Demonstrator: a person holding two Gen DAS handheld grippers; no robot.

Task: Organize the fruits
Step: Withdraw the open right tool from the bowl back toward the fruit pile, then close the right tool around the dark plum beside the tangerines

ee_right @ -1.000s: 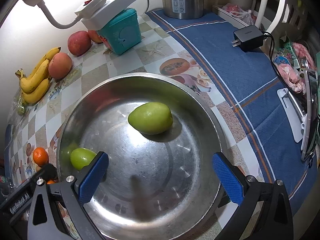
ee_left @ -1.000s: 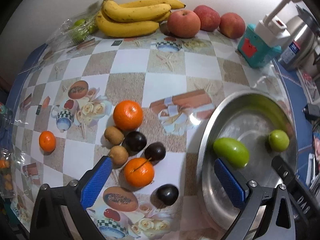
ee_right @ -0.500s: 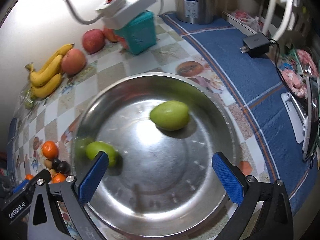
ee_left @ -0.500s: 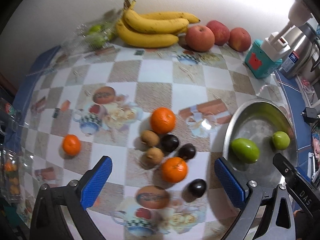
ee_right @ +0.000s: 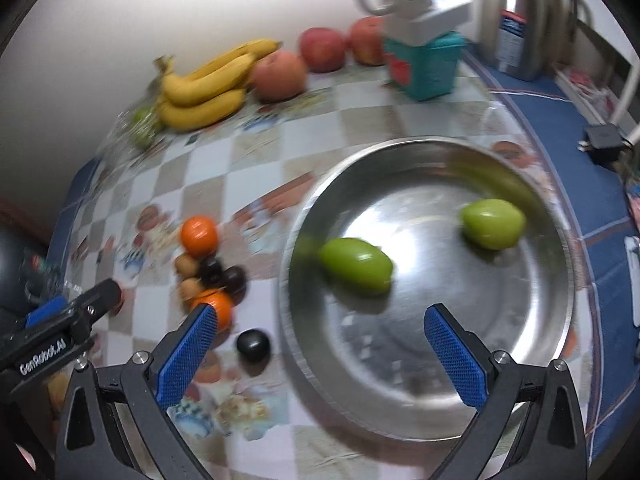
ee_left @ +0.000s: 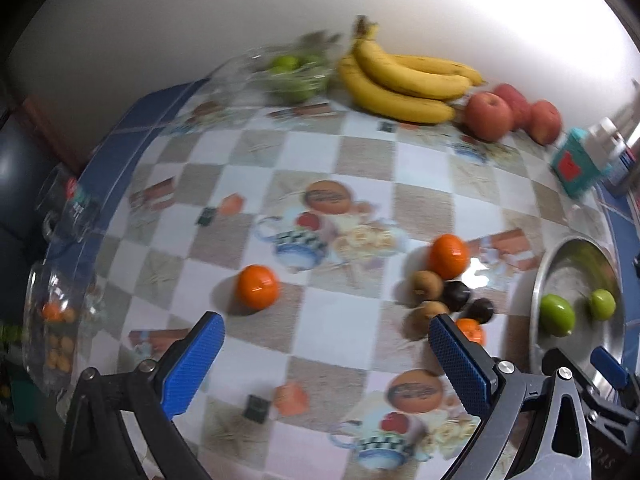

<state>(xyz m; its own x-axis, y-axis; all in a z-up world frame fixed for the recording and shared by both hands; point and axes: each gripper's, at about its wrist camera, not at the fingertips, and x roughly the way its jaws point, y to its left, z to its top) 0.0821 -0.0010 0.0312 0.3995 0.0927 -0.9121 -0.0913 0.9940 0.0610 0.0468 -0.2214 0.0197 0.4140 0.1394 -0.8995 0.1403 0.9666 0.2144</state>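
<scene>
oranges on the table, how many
3 loose ones: one alone at the left, one at the far end of the small-fruit cluster, one at its near end behind the left gripper's finger. More may be hidden.

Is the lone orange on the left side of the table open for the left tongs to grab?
Probably yes: the lone orange sits apart from other fruit, just ahead of the open left tongs, nothing between.

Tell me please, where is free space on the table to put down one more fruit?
Bare cloth lies between the bananas and the lone orange. The steel bowl has room near its front rim. The fruit cluster beside the bowl is crowded.
</scene>
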